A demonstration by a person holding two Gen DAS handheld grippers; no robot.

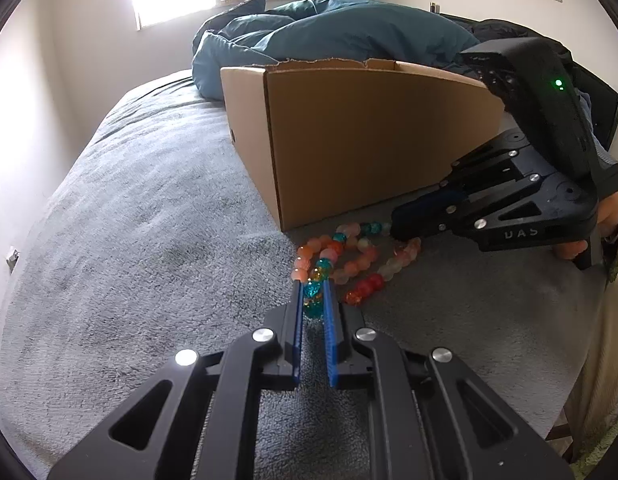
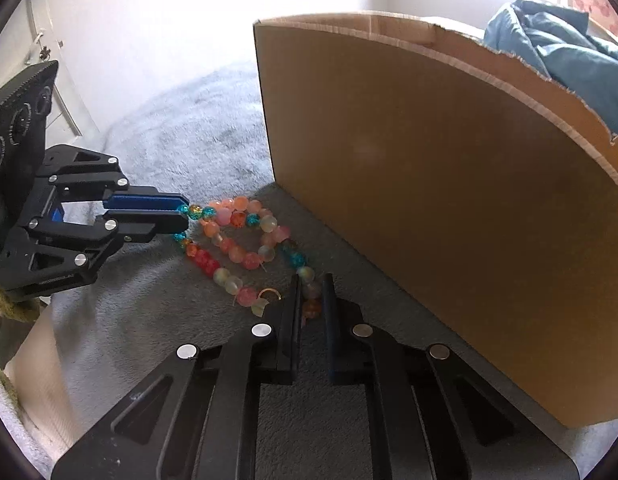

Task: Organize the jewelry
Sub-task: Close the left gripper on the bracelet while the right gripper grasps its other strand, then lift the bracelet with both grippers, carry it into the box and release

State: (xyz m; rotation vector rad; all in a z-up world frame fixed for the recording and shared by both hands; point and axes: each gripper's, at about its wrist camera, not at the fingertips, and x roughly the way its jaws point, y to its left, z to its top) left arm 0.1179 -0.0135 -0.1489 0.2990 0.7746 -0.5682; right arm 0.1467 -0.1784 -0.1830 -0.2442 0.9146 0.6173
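Observation:
A beaded necklace (image 1: 361, 258) of pink, orange, red and teal beads lies in loose loops on the grey blanket, just in front of a cardboard box (image 1: 369, 140). My left gripper (image 1: 312, 282) is shut on the strand's near end, with teal and amber beads between its blue pads. From the right wrist view the left gripper (image 2: 185, 214) comes in from the left. My right gripper (image 2: 312, 280) is shut on the other end of the necklace (image 2: 237, 240), with pale and orange beads squeezed between its fingers. A small gold clasp ring (image 2: 269, 293) lies beside its left finger. The right gripper (image 1: 392, 226) points in from the right.
The open-topped cardboard box (image 2: 429, 200) stands right behind the beads, its wall tall and close. A crumpled teal duvet (image 1: 329, 28) is piled beyond it. The grey blanket (image 1: 149, 220) stretches away to the left. A hand (image 1: 613, 216) holds the right gripper at the bed's edge.

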